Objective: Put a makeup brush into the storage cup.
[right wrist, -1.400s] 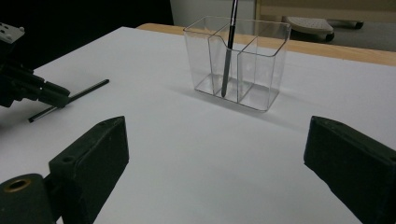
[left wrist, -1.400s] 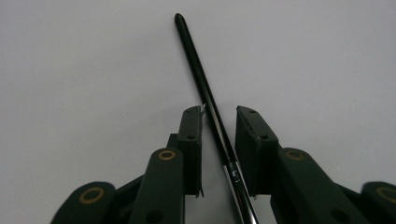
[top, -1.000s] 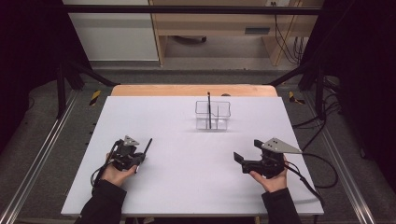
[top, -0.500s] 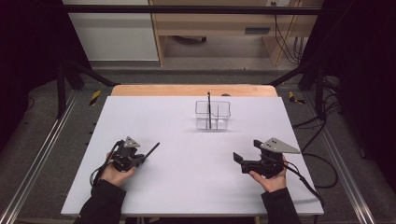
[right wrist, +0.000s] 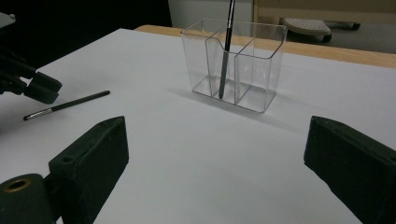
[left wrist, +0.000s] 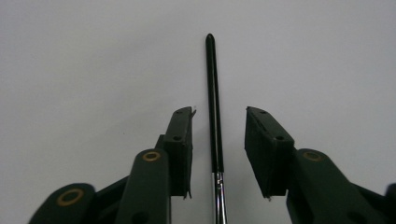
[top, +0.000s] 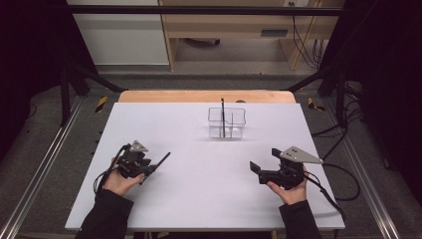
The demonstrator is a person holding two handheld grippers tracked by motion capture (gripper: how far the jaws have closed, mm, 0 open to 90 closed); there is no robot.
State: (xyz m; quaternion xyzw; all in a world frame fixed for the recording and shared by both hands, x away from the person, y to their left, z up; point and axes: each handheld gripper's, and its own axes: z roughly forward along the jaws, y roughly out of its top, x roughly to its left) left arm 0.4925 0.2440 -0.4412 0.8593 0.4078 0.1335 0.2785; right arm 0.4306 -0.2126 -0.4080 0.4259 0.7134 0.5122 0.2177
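Note:
A thin black brush with a silver ferrule lies on the white table at the near left. It lies between the jaws of my left gripper, which have just been opening. Both pads stand clear of the brush, so nothing grips it. In the high view, the left gripper sits low at the brush's near end. My right gripper rests at the near right, open wide and empty. Its own view shows the brush lying flat at the far left.
A clear divided holder stands at the back middle of the table, with a second black brush upright in its centre compartment. A wooden edge runs behind the white surface. Cables trail from both grippers.
The brush's far tip has swung down and to the right until the brush lies flat on the table. The left jaws have parted from it. The right gripper has stayed still.

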